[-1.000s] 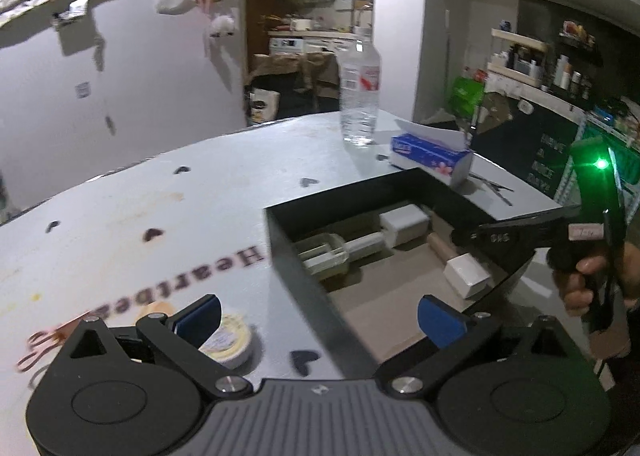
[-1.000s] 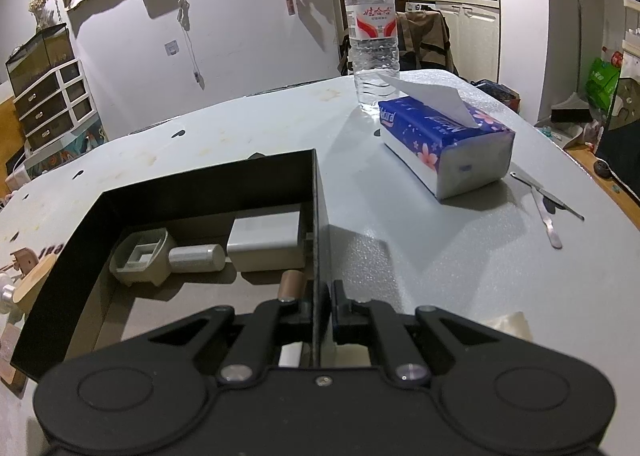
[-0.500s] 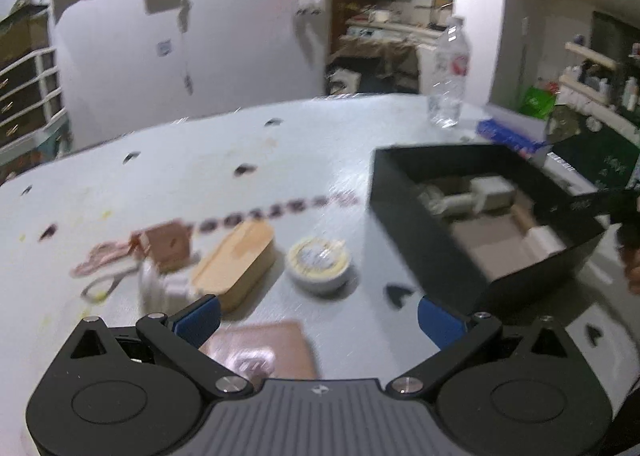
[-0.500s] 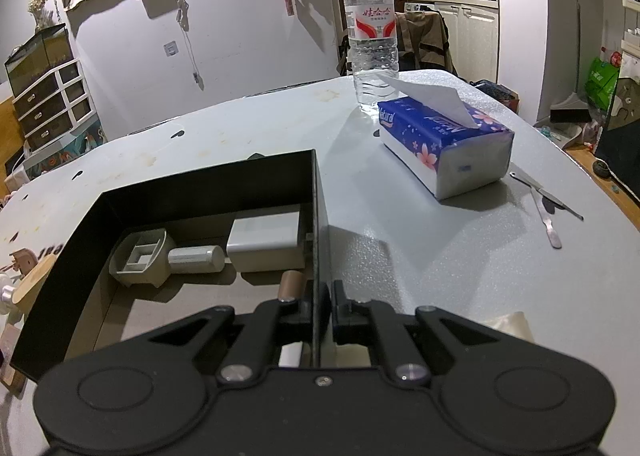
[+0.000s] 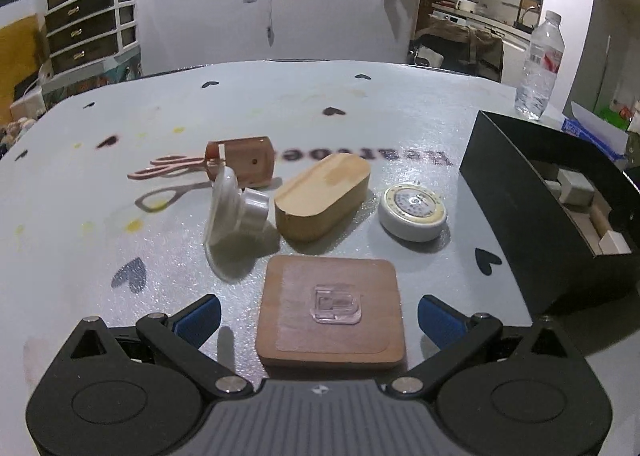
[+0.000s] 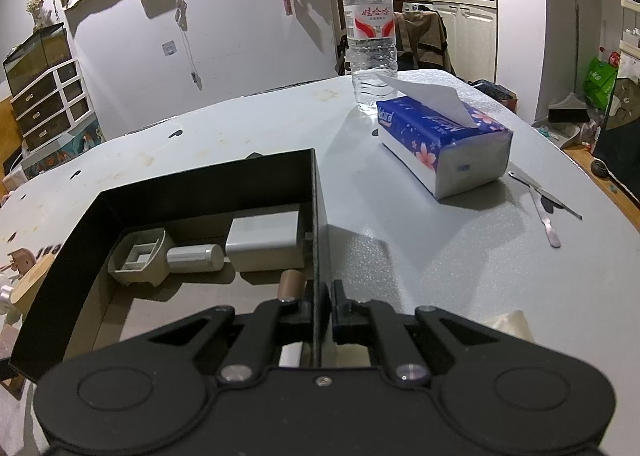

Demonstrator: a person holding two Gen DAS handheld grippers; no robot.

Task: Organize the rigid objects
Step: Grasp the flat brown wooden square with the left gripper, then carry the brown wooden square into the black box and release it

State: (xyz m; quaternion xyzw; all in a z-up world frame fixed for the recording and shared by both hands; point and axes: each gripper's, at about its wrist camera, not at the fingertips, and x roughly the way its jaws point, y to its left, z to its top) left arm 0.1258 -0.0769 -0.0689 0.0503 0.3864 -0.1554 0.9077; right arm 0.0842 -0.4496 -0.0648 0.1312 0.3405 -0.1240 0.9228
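Note:
My left gripper [image 5: 319,319] is open, its blue fingertips either side of a square brown wooden plate with a clear hook [image 5: 332,303]. Beyond lie an oval wooden block [image 5: 322,201], a round white tin [image 5: 413,211], a white suction cup [image 5: 236,207] and a brown holder with scissors [image 5: 244,161]. The black box [image 5: 520,211] stands at the right. My right gripper [image 6: 318,306] is shut on the black box's right wall [image 6: 318,223]. Inside are a white adapter [image 6: 264,242], a grey cup [image 6: 138,258], a silver cylinder [image 6: 194,258] and a brown cylinder [image 6: 291,283].
A water bottle [image 6: 370,35] and a blue tissue pack [image 6: 444,145] stand on the grey table [image 6: 420,240] right of the box. Metal tweezers [image 6: 546,207] lie near the right edge. A drawer unit [image 5: 90,29] stands behind the table.
My left gripper has swung left from the black box and come down over the loose objects, ending around the square wooden plate. My right gripper has kept its hold on the box wall.

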